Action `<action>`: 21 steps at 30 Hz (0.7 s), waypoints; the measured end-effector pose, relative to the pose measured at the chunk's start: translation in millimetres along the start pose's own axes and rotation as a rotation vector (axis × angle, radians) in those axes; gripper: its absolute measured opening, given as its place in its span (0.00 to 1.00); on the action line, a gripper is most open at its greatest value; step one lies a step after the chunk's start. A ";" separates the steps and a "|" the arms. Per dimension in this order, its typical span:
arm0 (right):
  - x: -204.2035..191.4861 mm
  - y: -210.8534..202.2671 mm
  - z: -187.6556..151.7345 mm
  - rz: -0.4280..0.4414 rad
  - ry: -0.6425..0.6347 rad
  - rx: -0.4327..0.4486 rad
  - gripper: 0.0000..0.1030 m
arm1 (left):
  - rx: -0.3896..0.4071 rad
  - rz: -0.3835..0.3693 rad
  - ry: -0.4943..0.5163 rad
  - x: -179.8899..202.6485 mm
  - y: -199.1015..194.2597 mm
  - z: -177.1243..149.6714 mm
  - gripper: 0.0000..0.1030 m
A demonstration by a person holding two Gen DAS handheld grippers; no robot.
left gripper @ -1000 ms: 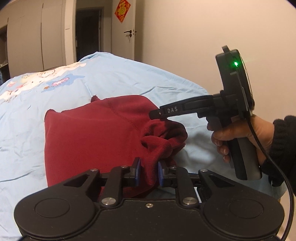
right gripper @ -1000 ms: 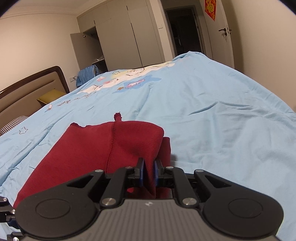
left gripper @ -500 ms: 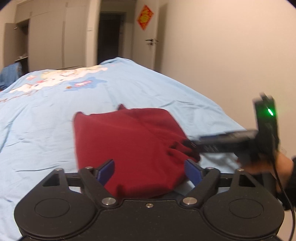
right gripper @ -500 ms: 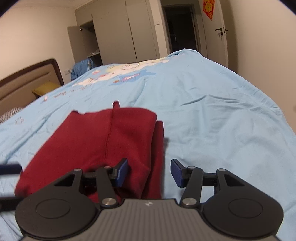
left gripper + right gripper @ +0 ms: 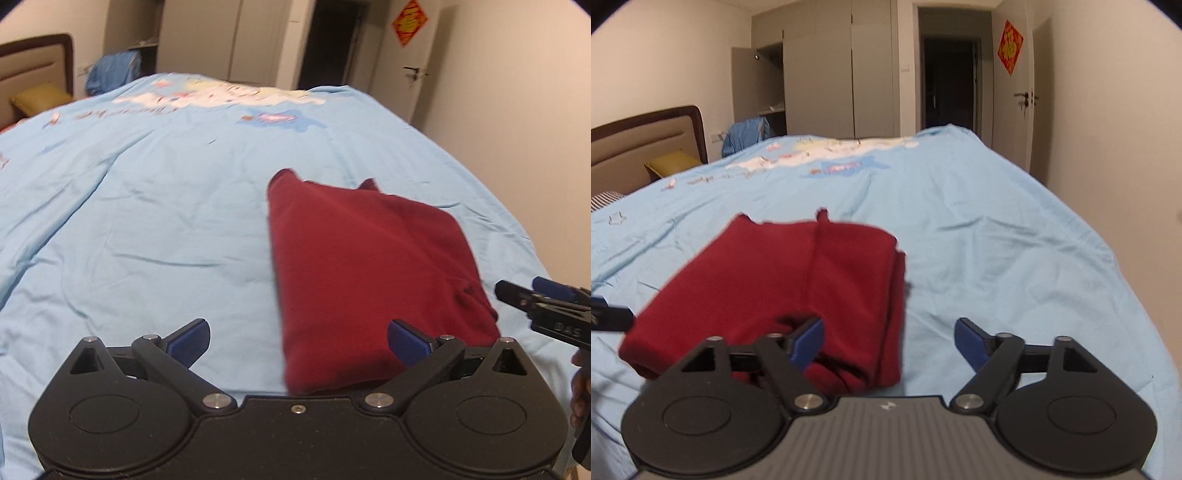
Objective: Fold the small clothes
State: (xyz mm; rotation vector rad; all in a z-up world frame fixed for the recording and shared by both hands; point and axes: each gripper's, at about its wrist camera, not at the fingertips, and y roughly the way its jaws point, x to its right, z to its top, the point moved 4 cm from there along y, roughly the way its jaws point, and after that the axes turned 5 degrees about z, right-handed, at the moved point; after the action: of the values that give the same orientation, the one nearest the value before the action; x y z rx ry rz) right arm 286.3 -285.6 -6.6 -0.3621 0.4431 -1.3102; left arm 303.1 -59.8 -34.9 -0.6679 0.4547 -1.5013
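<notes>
A: Letting go, by the look of it. Our left hand-held gripper (image 5: pixel 298 341) has its jaws opening wide with nothing pressed between the blue pads; only the near corner of the dark red, soft knit garment (image 5: pixel 369 280) lies under the gap.

B: Same on our right hand-held gripper (image 5: pixel 888 341): jaws opening, pads clear of the cloth, with the garment's near edge partly between them but not pinched.

A: So where does the garment sit?

B: Folded into a rough rectangle on the light blue printed bedspread (image 5: pixel 147 221), toward the near right part of the bed, a small loop sticking up at its far edge.

A: We judge this fold as laid down and released.

B: Next we probably need to check that the edges line up, then either take fresh corners for another fold or smooth the bunched near-right corner.
</notes>
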 end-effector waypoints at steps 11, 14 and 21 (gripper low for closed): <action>-50.8 16.2 -11.4 0.011 -0.147 -0.064 0.94 | -0.050 0.043 -0.045 -17.6 3.8 -8.2 0.99; -40.6 19.5 -24.8 -0.073 -0.140 -0.098 0.96 | -0.060 0.038 -0.041 -16.1 5.7 -10.3 0.99; -15.7 10.4 -47.0 -0.121 -0.014 -0.087 0.99 | -0.077 0.026 -0.034 -15.0 7.7 -14.1 0.99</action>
State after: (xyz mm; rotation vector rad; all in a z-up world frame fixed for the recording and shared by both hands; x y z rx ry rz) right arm 268.2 -268.3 -50.6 -0.4766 0.4730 -1.4073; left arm 299.1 -47.1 -52.3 -0.7437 0.4955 -1.4517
